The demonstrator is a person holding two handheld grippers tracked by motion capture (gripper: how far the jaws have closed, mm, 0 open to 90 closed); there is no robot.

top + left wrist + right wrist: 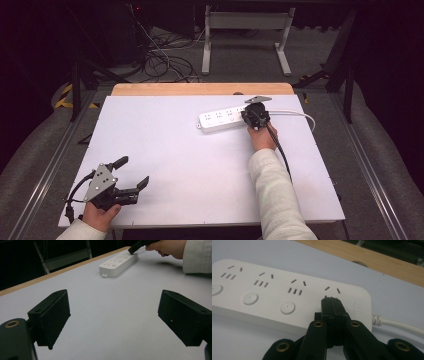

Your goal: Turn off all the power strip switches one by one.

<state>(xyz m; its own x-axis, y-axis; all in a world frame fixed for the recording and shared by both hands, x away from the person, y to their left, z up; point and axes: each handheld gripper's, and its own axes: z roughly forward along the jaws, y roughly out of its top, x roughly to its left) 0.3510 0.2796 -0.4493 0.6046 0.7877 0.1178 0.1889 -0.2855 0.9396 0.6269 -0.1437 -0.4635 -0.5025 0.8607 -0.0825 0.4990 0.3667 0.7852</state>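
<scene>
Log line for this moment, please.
right gripper: shut, tips on power strip end socket | left gripper: open, idle near table edge

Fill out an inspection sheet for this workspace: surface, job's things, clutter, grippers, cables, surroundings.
Surface: white board on a wooden table edge.
Job's things: white power strip lying flat near the far edge, sockets up.
Clutter: nothing seen.
Grippers: right gripper shut, tips pressing the power strip's end socket; left gripper open, holding nothing, near the front left corner.
Cables: strip's white cord curves right; black gripper cable along the sleeve.
Surroundings: dark room, tangled floor cables, white frame.
</scene>
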